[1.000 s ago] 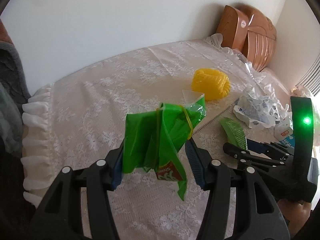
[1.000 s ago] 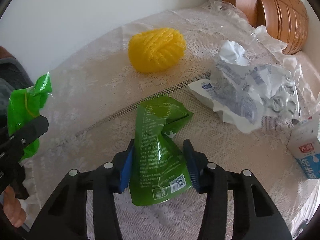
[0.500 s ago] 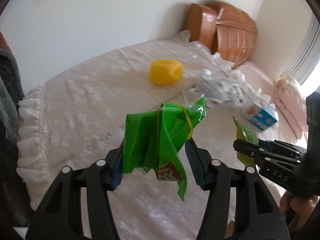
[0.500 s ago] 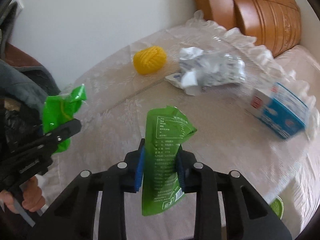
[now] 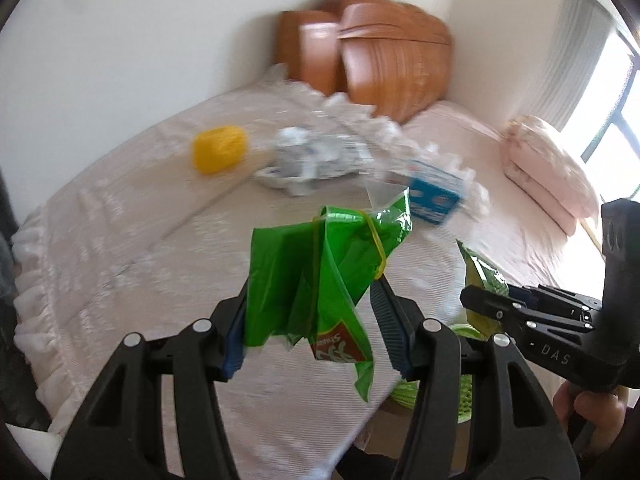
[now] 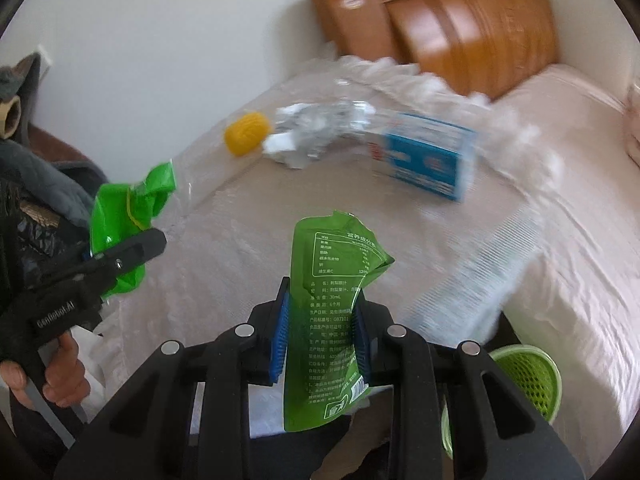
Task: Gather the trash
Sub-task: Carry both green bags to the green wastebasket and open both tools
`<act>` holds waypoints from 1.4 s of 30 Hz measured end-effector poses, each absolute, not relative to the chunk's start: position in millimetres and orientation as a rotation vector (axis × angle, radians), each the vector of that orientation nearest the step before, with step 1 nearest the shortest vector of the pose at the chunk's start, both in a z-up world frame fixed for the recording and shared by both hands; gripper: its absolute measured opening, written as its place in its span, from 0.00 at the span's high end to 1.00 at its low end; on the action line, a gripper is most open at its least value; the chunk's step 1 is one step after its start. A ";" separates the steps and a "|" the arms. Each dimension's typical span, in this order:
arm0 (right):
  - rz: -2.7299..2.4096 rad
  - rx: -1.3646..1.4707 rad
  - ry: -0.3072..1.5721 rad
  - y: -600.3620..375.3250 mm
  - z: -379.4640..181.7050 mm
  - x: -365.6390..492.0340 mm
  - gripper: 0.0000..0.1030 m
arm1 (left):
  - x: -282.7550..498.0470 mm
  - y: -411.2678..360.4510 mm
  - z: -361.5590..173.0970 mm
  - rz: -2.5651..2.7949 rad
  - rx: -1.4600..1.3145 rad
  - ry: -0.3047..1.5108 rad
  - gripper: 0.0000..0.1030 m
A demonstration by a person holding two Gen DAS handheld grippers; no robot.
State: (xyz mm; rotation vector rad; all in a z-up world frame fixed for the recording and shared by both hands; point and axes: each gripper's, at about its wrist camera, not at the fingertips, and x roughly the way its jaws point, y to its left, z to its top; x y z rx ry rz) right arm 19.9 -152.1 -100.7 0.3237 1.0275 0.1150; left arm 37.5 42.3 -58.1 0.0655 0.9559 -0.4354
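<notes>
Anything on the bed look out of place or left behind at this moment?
Yes: a blue carton lies tipped on the bed, beside crumpled clear packaging and a yellow ball. It is litter on bedding, uncollected, though the green basket stands on the floor.

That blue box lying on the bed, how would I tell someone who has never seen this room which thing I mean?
Start at the wooden headboard and come down onto the lace-covered bed. The blue carton lies on its side there, right of the crumpled clear wrapper and the yellow ball. It is the only boxy, blue-and-white thing among the soft, crumpled litter.
</notes>
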 end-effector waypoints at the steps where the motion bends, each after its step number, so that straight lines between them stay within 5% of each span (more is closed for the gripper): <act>1: 0.091 0.334 1.023 -163.0 -99.4 8.2 0.73 | 33.7 33.2 -56.5 -0.456 0.070 0.954 0.47; 15: -0.202 0.439 0.995 -291.7 -103.2 -111.4 0.73 | -33.0 -101.5 -60.1 -0.738 0.216 0.994 0.47; 28: -0.335 0.501 1.018 -368.9 -126.1 -171.0 0.73 | -86.6 -233.5 -126.6 -0.952 0.436 1.160 0.47; 36: -0.341 0.521 1.031 -387.7 -138.5 -184.9 0.73 | -102.1 -256.5 -145.1 -0.956 0.462 1.209 0.20; 42: -0.334 0.543 1.066 -394.8 -158.7 -184.5 0.72 | -95.1 -241.8 -124.6 -0.898 0.404 1.143 0.09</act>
